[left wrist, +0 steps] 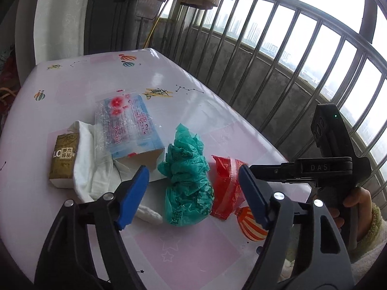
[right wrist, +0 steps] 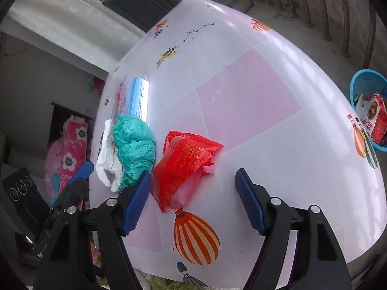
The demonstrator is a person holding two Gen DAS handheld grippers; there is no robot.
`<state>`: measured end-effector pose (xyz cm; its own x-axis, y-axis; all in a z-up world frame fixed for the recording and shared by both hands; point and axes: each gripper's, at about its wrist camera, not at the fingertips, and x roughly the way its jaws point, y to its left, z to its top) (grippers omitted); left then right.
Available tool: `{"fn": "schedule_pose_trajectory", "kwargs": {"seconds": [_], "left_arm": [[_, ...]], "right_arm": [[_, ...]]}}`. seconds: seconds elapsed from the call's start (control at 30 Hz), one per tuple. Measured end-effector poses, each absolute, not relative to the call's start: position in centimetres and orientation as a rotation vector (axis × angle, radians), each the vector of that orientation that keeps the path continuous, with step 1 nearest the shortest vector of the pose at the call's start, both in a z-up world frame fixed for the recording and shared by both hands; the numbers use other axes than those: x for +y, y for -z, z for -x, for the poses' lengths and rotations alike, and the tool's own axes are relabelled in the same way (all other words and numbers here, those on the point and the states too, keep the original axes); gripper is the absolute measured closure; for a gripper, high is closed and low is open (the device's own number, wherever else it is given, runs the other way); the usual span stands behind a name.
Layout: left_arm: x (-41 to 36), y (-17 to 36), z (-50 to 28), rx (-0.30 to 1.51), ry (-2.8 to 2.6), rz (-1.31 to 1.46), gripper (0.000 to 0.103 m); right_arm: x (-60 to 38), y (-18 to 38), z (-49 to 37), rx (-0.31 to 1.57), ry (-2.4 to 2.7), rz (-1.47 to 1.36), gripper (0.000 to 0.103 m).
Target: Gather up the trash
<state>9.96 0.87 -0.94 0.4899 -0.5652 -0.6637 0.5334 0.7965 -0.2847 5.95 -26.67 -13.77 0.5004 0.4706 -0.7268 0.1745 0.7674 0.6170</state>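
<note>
The right claw (right wrist: 193, 200) is open, holding nothing; the red bag (right wrist: 183, 166) lies on the table (right wrist: 266, 120) just ahead, a bit left, maybe nearest. The left claw (left wrist: 193, 195) gapes over the green bag (left wrist: 187, 178)

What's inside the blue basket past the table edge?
The blue basket holds a red and white snack packet, standing against the near wall. The table edge and the frame cut off the basket's lower part, so anything beneath the packet is hidden.

Both wrist views angled down, close, sharing table (left wrist: 217, 111)
</note>
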Motion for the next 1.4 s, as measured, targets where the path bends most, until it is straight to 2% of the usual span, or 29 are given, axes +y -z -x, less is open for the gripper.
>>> {"fn": "schedule_pose_trajectory", "kwargs": {"seconds": [0.1, 0.17, 0.2, 0.27, 0.43, 0.6, 0.73, 0.97, 1.1, 1.13, 1.17, 1.23, 1.27, 1.4], "left_arm": [[0.3, 1.6, -10.6, 0.859, 0.681, 0.065, 0.042], [0.0, 2.0, -10.9, 0.879, 0.685, 0.075, 0.045], [-0.2, 2.2, -11.0, 0.889, 0.685, 0.077, 0.047], [-0.7, 2.7, -11.3, 0.913, 0.683, 0.074, 0.050], [-1.7, 3.9, -11.4, 0.959, 0.660, 0.046, 0.059], [-2.2, 4.7, -11.7, 0.996, 0.646, 0.041, 0.069], [-2.2, 4.8, -11.6, 0.998, 0.642, 0.058, 0.073], [-1.8, 4.7, -9.5, 1.053, 0.656, 0.090, 0.074], [-1.5, 4.3, -8.6, 1.037, 0.645, 0.097, 0.071], [-1.4, 4.1, -8.6, 1.030, 0.642, 0.104, 0.069], [-1.2, 3.9, -8.6, 1.022, 0.640, 0.112, 0.067], [-1.0, 3.6, -8.7, 1.011, 0.628, 0.123, 0.058], [-0.8, 3.5, -8.8, 1.007, 0.622, 0.128, 0.057], [-0.6, 3.8, -9.5, 1.014, 0.610, 0.143, 0.057]], "right_arm": [[-26.4, 13.8, -6.7, 1.063, -0.202, -0.679, 0.054], [-26.5, 14.1, -7.0, 1.076, -0.210, -0.668, 0.071], [-26.6, 14.2, -7.1, 1.081, -0.212, -0.665, 0.075], [-27.0, 14.4, -7.3, 1.088, -0.213, -0.654, 0.092], [-28.2, 13.9, -7.2, 1.062, -0.199, -0.611, 0.098], [-29.6, 13.1, -7.4, 1.028, -0.172, -0.554, 0.098], [-30.6, 12.6, -7.6, 1.016, -0.162, -0.504, 0.098], [-31.3, 12.0, -8.3, 1.031, -0.163, -0.404, 0.098], [-32.4, 12.4, -8.3, 1.033, -0.157, -0.483, 0.095], [-32.7, 12.4, -8.1, 1.029, -0.152, -0.512, 0.088], [-33.1, 12.4, -7.9, 1.022, -0.147, -0.543, 0.077], [-33.6, 12.3, -7.4, 0.997, -0.142, -0.605, 0.060], [-33.8, 12.3, -7.2, 0.988, -0.143, -0.636, 0.055], [-33.6, 12.5, -7.1, 0.974, -0.158, -0.731, 0.050]]}}
